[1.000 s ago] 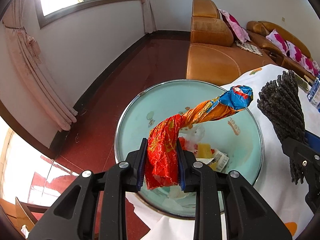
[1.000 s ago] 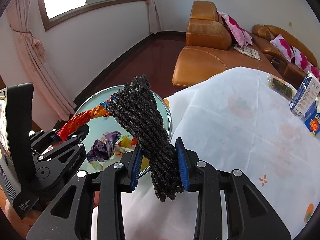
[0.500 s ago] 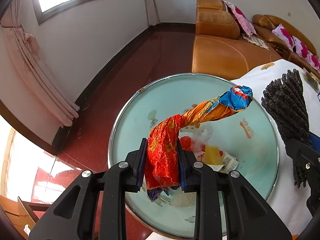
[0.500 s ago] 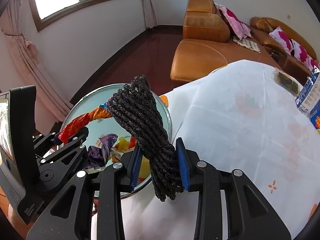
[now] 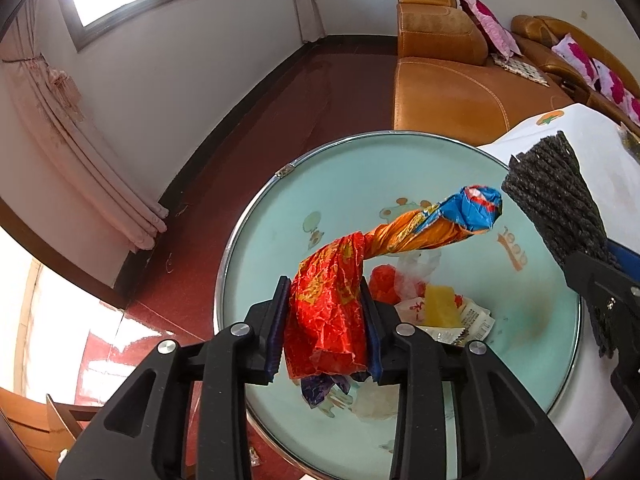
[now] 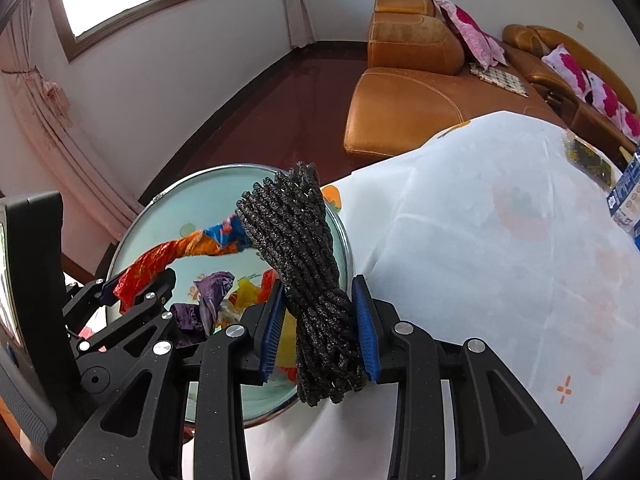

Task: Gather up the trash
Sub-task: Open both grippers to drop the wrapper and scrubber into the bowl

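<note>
A twisted red, orange and blue wrapper stands between the blue pads of my left gripper, over a round pale-green basin. The left jaws are opening; the crumpled red end still fills the gap and touches both pads. My right gripper is shut on a thick bundle of dark grey rope, held at the basin's right rim above the table edge. In the left wrist view the rope bundle rises at the right. Loose trash lies in the basin: a yellow piece and a purple wrapper.
A table under a white cloth lies right of the basin, with boxes at its far edge. An orange leather sofa stands behind. Red floor, a pink curtain and a white wall lie to the left.
Both grippers have come down and in over the basin, which now looks larger. The left jaws stand a little wider around the wrapper. The rope stays gripped.
</note>
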Tool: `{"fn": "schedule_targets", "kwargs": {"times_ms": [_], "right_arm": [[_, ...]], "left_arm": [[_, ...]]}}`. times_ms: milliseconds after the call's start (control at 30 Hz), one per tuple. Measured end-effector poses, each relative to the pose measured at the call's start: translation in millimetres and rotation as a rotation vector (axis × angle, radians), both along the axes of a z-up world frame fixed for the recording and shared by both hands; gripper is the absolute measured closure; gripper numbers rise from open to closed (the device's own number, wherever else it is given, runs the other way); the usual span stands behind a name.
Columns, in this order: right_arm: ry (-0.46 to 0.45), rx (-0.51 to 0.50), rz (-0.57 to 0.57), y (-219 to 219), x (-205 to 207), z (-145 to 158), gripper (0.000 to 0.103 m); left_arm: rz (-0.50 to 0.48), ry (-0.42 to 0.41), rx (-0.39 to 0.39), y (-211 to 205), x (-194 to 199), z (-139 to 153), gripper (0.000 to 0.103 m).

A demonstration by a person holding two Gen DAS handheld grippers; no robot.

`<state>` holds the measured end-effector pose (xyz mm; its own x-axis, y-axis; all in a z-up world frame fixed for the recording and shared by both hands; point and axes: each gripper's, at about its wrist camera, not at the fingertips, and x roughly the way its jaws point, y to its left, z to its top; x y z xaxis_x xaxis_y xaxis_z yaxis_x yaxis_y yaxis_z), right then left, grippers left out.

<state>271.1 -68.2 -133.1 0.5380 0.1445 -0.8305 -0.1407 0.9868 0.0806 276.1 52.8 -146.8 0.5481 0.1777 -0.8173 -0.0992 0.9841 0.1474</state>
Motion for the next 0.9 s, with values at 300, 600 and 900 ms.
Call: {"fn": "schedule_targets", "kwargs": {"times_ms": [300, 600, 900], "right_arm": [[-0.002, 0.054, 0.039, -0.5, -2.8, 6.0, 0.056], [-0.150, 0.170, -0.122, -48.6, -35.8, 30.7, 0.034], [-0.081, 0.207, -0.143, -57.8, -63.8, 27.0, 0.025]], "left_arm": [[0.020, -0.018, 0.018, 0.7, -3.0, 8.4, 0.043], [0.028, -0.045, -0.061, 5.8, -31.7, 16.7, 0.028], [0.028, -0.038, -0.068, -0.1, -73.7, 19.1, 0.022]]}}
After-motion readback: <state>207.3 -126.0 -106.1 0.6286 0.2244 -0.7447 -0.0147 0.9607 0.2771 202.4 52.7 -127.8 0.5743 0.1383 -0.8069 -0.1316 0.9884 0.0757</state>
